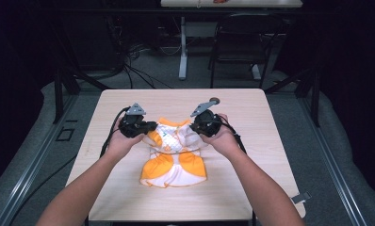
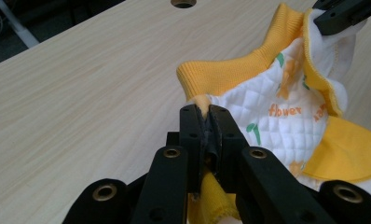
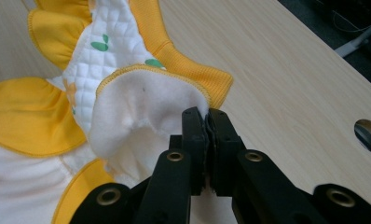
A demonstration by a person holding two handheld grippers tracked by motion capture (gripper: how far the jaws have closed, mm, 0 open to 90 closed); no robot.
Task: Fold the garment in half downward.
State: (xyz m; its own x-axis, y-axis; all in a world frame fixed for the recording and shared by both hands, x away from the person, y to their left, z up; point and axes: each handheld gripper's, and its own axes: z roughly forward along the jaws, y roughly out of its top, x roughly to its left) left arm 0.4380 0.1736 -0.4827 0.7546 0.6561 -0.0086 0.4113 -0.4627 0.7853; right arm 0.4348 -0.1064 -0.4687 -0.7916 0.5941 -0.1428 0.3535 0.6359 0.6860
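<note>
two black grippers pinch the far corners of one small garment near the middle of the table.

from the left: the left gripper (image 2: 204, 122) has its jaws closed tight on a fold of the yellow ribbed edge of the small quilted white-and-orange baby garment (image 1: 175, 153), which lies on the pale wood-grain table (image 1: 129, 197) with its near half flat and its far edge lifted between the hands; the right gripper (image 3: 206, 123) is clamped on the white fleecy inner lining at the garment's other far corner. i judge the cloth light, soft and limp: it will sag and fold between the two grips and give no resistance, and the thin lining could slide out of a shallow pinch. the thick ribbed band and the stitched hems look the surest places to hold, taken deep in the jaws.
</note>
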